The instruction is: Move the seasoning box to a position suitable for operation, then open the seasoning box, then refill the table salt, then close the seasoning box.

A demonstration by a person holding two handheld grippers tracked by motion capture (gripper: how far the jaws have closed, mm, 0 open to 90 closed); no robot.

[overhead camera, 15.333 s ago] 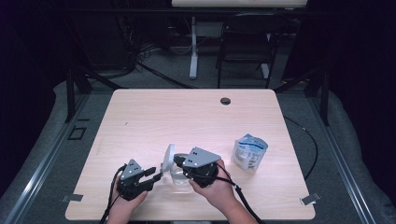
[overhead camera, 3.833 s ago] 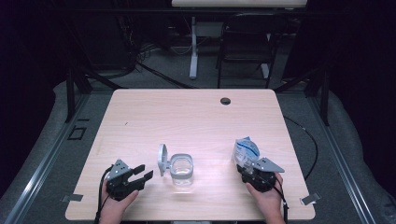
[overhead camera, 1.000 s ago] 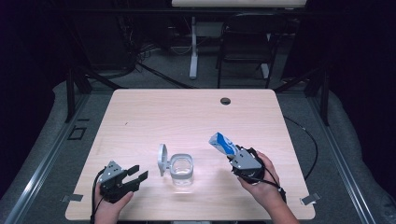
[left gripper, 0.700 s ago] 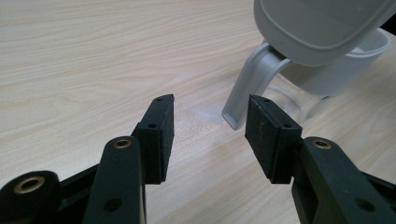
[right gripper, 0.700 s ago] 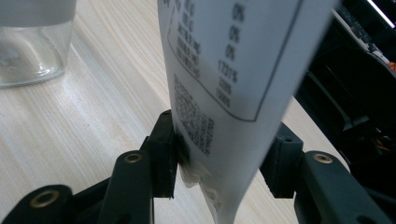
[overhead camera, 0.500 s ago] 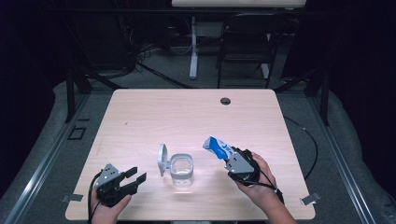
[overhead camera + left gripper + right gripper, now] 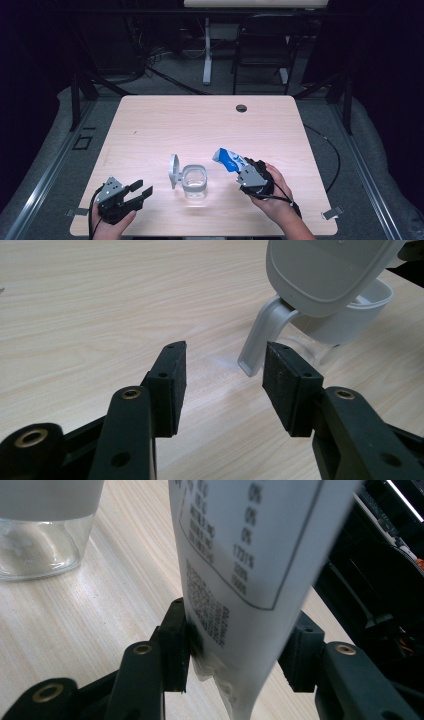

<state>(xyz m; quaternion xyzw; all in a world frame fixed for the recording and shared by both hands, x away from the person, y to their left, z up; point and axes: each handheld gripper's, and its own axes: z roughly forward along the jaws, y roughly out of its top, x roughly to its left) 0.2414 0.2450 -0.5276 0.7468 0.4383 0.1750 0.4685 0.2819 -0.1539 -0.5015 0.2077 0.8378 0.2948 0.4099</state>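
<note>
R tool [image 7: 248, 171] grips a blue-and-white pouch [image 7: 227, 159], jaws clamped on its lower end; pouch tilts up and away from the tool toward the clear jar [image 7: 194, 181], its top edge just beside the jar rim, not touching. Jar lid [image 7: 173, 170] flipped open, standing upright on the jar's far side from the R tool. L tool [image 7: 139, 189] wide open, nothing btwn jaws, sits near the tabletop's [image 7: 200, 125] front edge; lid hinge just ahead of its jaws [image 7: 262, 342]. Beyond both tools the tabletop runs open to the back edge w/ a small dark hole [image 7: 241, 108].
</note>
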